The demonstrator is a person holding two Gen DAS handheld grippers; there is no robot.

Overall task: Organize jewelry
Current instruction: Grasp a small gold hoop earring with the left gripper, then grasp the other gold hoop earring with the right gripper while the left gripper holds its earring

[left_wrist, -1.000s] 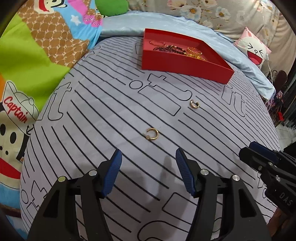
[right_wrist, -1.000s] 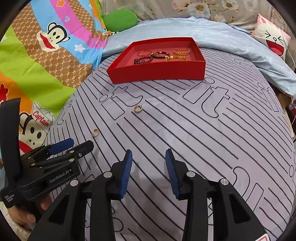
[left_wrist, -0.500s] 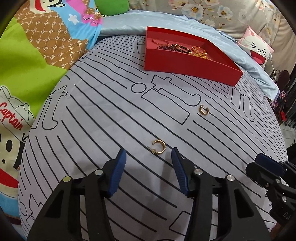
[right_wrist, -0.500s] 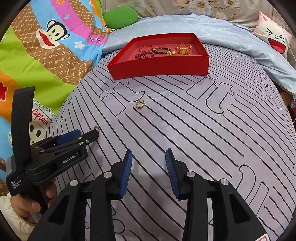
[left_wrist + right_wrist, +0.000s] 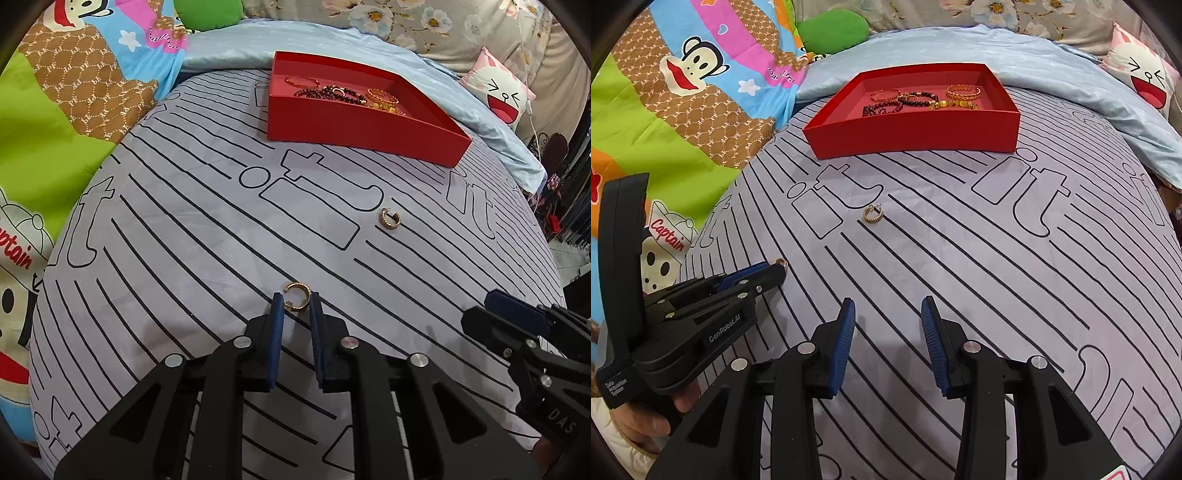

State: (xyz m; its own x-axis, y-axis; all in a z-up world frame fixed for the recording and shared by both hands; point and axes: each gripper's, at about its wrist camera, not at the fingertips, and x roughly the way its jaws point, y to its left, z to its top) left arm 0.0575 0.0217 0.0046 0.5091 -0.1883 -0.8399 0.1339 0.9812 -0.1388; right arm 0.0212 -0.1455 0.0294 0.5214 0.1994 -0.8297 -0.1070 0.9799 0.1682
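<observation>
My left tool (image 5: 295, 301) has just been closing and seems to pinch the near gold earring (image 5: 295, 295); the right tool (image 5: 888, 321) idles spread. Bracelets already fill the red tray (image 5: 362, 127) ahead; another earring (image 5: 389, 220) waits between.

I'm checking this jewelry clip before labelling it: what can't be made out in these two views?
- Gold open hoop earring, left wrist view: the left gripper fingertips, which have just been closing, hide its sides, so pad contact is unclear.
- Same earring, right wrist view: mostly behind that gripper's tip.
- Red shallow tray: tangled pieces too small to count.
- Right gripper, left wrist view: cut off by the edge.
</observation>
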